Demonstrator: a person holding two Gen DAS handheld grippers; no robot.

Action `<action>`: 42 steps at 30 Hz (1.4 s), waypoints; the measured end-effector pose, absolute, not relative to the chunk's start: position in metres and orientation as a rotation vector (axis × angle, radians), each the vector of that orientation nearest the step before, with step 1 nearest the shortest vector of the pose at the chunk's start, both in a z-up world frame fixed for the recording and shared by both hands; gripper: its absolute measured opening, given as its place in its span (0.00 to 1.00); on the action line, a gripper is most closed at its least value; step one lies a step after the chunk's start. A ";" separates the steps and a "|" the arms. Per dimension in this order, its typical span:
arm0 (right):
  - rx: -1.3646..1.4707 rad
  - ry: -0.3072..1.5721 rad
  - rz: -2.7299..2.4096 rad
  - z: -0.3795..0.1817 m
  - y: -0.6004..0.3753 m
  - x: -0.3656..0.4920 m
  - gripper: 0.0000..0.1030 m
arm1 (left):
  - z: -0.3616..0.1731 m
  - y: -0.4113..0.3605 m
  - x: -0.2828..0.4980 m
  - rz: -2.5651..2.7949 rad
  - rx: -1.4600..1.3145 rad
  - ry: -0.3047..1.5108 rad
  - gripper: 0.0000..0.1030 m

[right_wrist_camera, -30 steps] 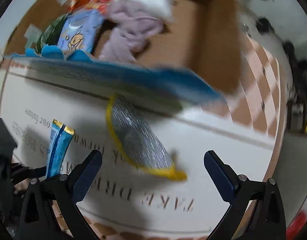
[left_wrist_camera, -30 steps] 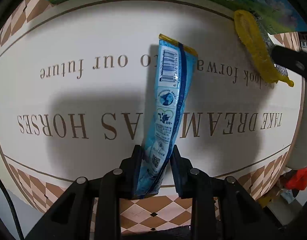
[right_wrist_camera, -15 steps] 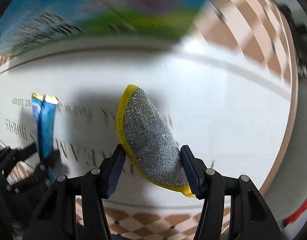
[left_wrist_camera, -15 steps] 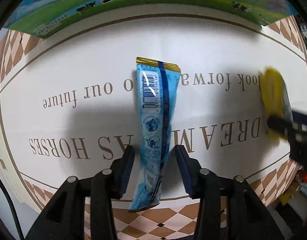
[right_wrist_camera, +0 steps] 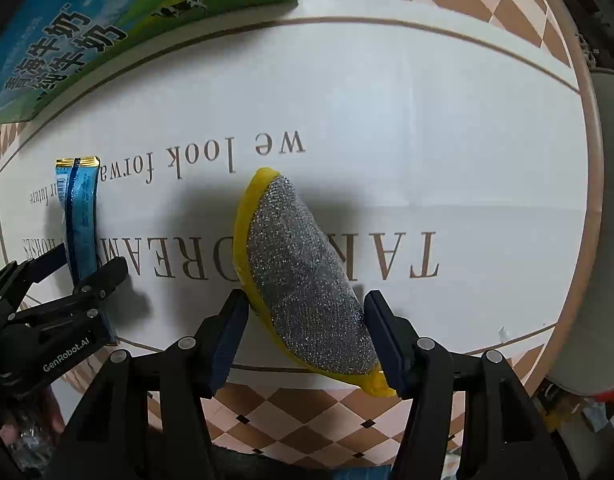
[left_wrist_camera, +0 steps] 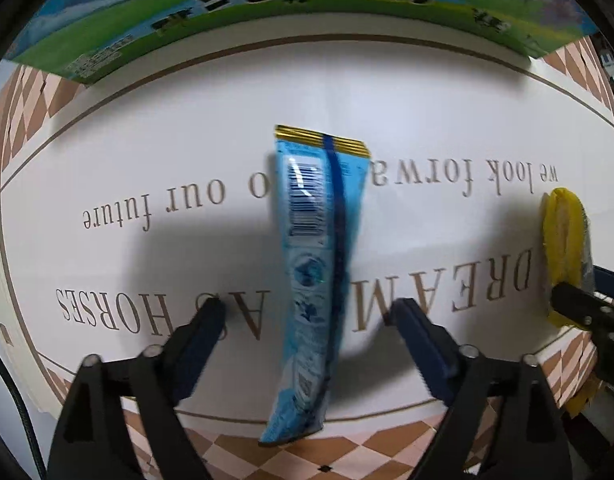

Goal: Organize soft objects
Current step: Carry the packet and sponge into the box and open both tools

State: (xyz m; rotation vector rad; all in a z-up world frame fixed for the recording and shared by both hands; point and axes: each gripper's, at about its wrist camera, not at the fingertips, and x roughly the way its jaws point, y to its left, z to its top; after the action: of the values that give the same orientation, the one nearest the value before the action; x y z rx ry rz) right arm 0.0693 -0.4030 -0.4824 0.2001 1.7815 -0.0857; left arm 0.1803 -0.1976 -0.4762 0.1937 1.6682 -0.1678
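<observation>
The far box [left_wrist_camera: 307, 12] is cut off at the top of both wrist views, so only its green and blue printed side shows, and the blue sachet [left_wrist_camera: 319, 280] is a bit smeared at its lower end. In the right view the left hand-held gripper [right_wrist_camera: 83, 276] hides part of the sachet. The sachet lies on the white printed tabletop [left_wrist_camera: 447, 92], long axis running away from the camera, gold-sealed end pointing toward the box. The left hand-held gripper [left_wrist_camera: 307, 316] is opening, jaws spread wide and clear of the sachet between them. The right hand-held gripper [right_wrist_camera: 307, 320] is also opening slightly, yet its pads touch the yellow scouring sponge [right_wrist_camera: 303, 276], which sits tilted, glittery side up, off to the sachet's right.
</observation>
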 end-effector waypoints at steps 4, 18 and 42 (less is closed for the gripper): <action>0.162 1.759 -0.083 -0.470 -0.398 0.082 0.61 | -0.478 -0.191 0.177 -0.178 0.203 1.639 1.00; 0.018 1.811 -0.010 -0.477 -0.383 0.084 0.70 | -0.459 -0.213 0.123 -0.243 0.287 1.648 0.32; 0.246 1.620 -0.074 -0.408 -0.379 0.055 0.38 | -0.371 -0.192 0.085 -0.336 0.165 1.520 0.13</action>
State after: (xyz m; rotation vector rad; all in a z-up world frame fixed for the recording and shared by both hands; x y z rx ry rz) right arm 0.0554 -0.3791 -0.4085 0.2456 1.6198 -0.0743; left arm 0.0847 -0.1922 -0.3711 0.1650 1.5203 -0.3365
